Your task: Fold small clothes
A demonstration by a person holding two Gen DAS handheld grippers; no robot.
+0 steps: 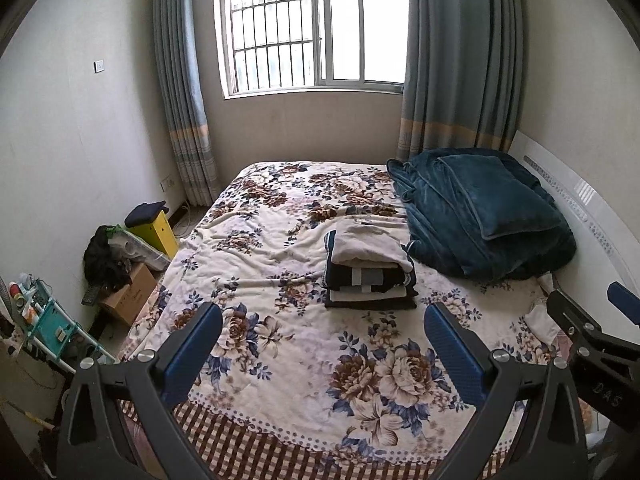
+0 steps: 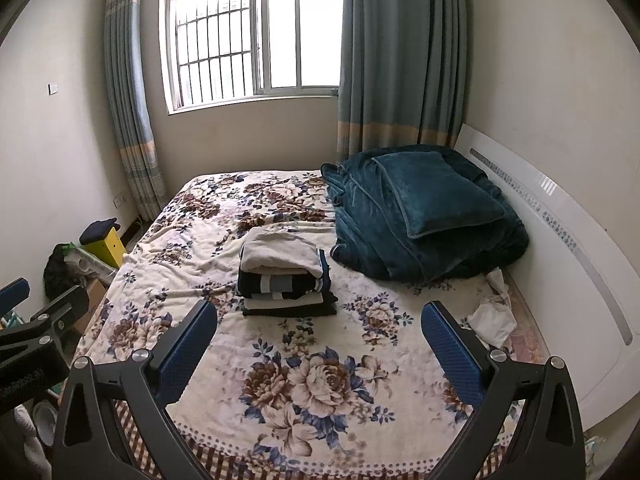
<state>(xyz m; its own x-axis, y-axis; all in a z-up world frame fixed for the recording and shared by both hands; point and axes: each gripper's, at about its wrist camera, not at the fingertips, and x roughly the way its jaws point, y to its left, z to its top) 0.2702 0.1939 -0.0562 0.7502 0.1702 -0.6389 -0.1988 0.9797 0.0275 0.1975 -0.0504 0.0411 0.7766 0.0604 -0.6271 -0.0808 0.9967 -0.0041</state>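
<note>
A stack of folded small clothes (image 1: 370, 270) (image 2: 284, 276) sits in the middle of the flowered bedspread (image 1: 280, 360) (image 2: 320, 380); a cream piece lies on top, with dark and striped pieces under it. My left gripper (image 1: 323, 320) hovers over the near end of the bed, open, with nothing between its blue pads. My right gripper (image 2: 319, 318) is also open and empty, well short of the stack. A loose white cloth (image 2: 492, 316) (image 1: 540, 320) lies crumpled near the headboard side. Each gripper shows at the edge of the other's view.
A heaped teal blanket (image 1: 480, 216) (image 2: 424, 212) fills the far right of the bed by the white headboard (image 2: 560, 248). On the floor at left are a yellow box (image 1: 158, 232), a cardboard box (image 1: 132, 296), dark clothing and a teal rack (image 1: 48, 320).
</note>
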